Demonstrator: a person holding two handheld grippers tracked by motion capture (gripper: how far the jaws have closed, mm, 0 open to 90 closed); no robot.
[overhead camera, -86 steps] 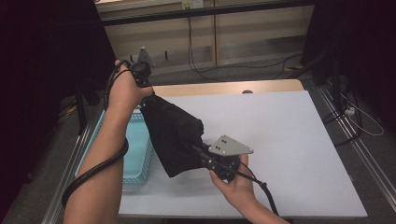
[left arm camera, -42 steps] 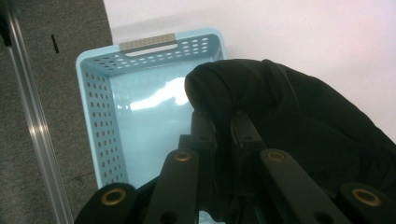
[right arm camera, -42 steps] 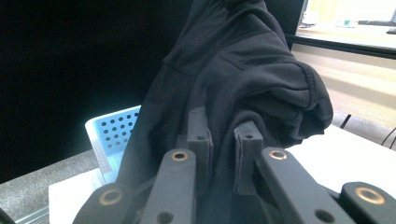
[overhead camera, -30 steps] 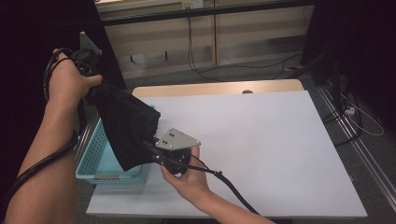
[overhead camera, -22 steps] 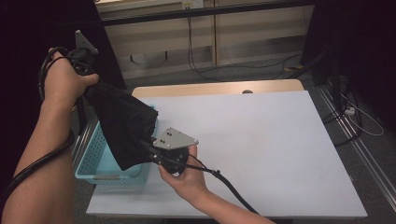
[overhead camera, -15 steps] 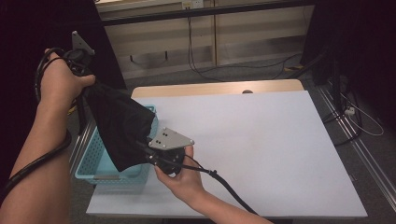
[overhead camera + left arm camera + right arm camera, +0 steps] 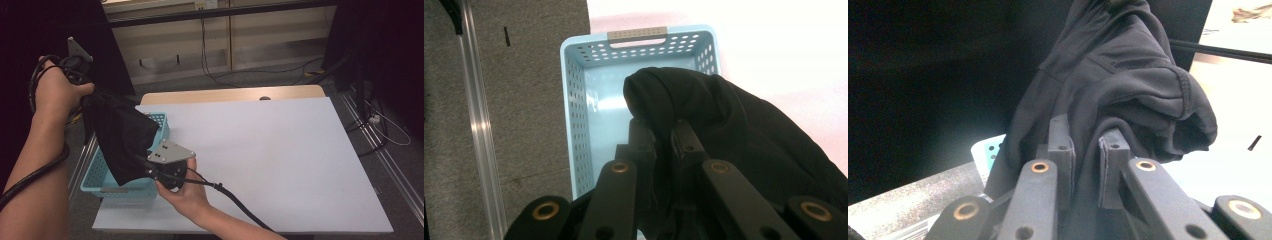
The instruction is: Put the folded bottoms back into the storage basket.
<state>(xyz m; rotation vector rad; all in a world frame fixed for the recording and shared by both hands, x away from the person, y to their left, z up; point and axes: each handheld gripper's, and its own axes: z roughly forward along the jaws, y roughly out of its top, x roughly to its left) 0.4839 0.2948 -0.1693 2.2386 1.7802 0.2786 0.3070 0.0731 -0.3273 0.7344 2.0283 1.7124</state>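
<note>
Black garment [image 7: 117, 135] is being held stretched btw both grippers, hanging at left-centre of the high view, over and partly in front of the light-blue basket [image 7: 159, 125] at the table's [image 7: 280, 160] left edge. Left gripper [image 7: 82, 92] is sitting upper left of that frame, raised above table level, jaws clamped tight on one bunched end of the cloth; in the left gripper view the fold [image 7: 664, 95] is seen pinched btw the jaws, w/ the basket's inside [image 7: 599, 115] directly beyond. Right gripper [image 7: 145, 162] is sitting lower centre-left, just beside the basket's near corner, also clenched on fabric; in the right gripper view the garment [image 7: 1118, 75] is seen draping up and away from the squeezed jaws. Step in hand, judged: garment is being lined up for lowering into the basket. To do it well: both grips are best kept closed until the cloth is fully inside the walls; the high end should be brought down over the basket's middle, not its rim, so no hem is left hanging outside. The lower end should be moved inward over the opening first, since it's looking close to the rim now. Slack is better fed in gradually, folding on itself, vs. dropped from height. Release last, low end then high end. Risk: fabric snagging on the perforated wall.
</note>
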